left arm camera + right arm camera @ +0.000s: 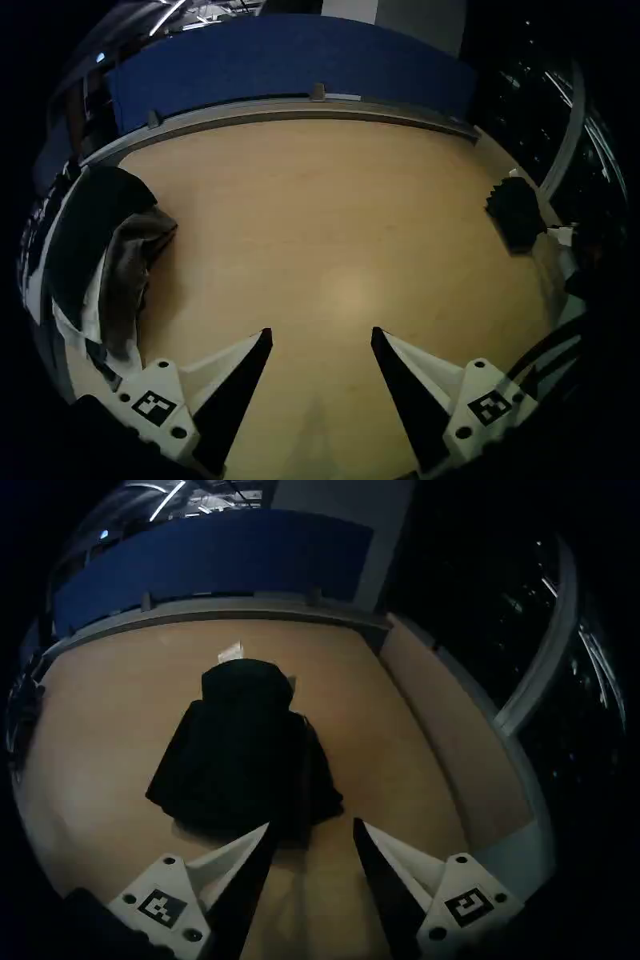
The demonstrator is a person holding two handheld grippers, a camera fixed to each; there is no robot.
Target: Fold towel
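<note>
We hold the right gripper (312, 830) and left gripper (320, 338) open and empty above the table (336, 208), the dark towel (240, 752) lying just ahead of the right one, its length running away from us.

No words or numbers I can actually read here. Closest thing is the square black-and-white code patches (154, 406) on my left gripper (320, 336) and the code patches (162, 908) on my right gripper (312, 826): just patterns, no letters. There's a little white slip (230, 650) on the table (96, 744) behind the dark towel (240, 744), too small to make out.
</note>
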